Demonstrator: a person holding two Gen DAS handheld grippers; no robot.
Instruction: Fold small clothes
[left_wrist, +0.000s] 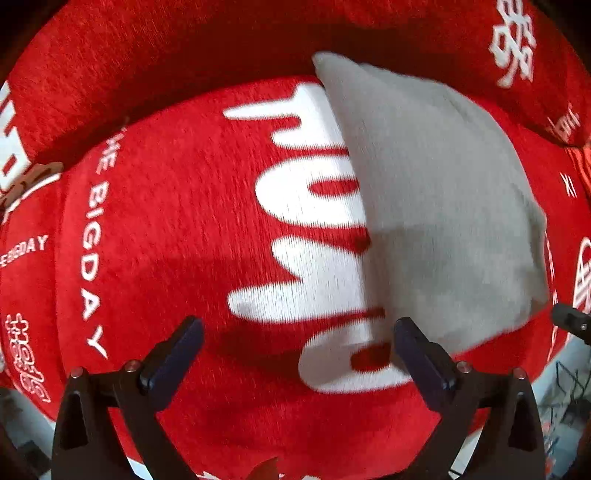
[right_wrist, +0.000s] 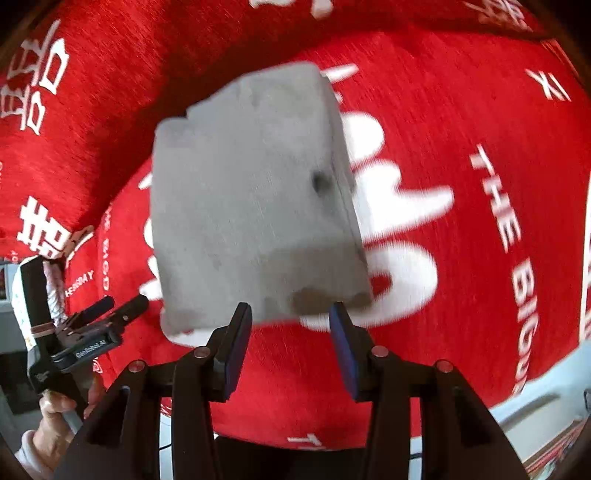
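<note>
A small grey garment (left_wrist: 439, 199), folded into a compact rectangle, lies on a red seat cushion (left_wrist: 177, 229) with white lettering. It also shows in the right wrist view (right_wrist: 251, 199), just beyond the fingertips. My left gripper (left_wrist: 295, 336) is open and empty, low over the cushion, with the garment's near corner by its right finger (left_wrist: 413, 347). My right gripper (right_wrist: 290, 325) is open and empty, its tips at the garment's near edge. The left gripper (right_wrist: 107, 314) appears at the left of the right wrist view, held by a hand.
The red back cushion (left_wrist: 184, 59) with white characters rises behind the seat. A second red cushion (left_wrist: 22, 280) adjoins at the left. The seat's front edge drops to a pale floor (right_wrist: 546, 387) and clutter at the right.
</note>
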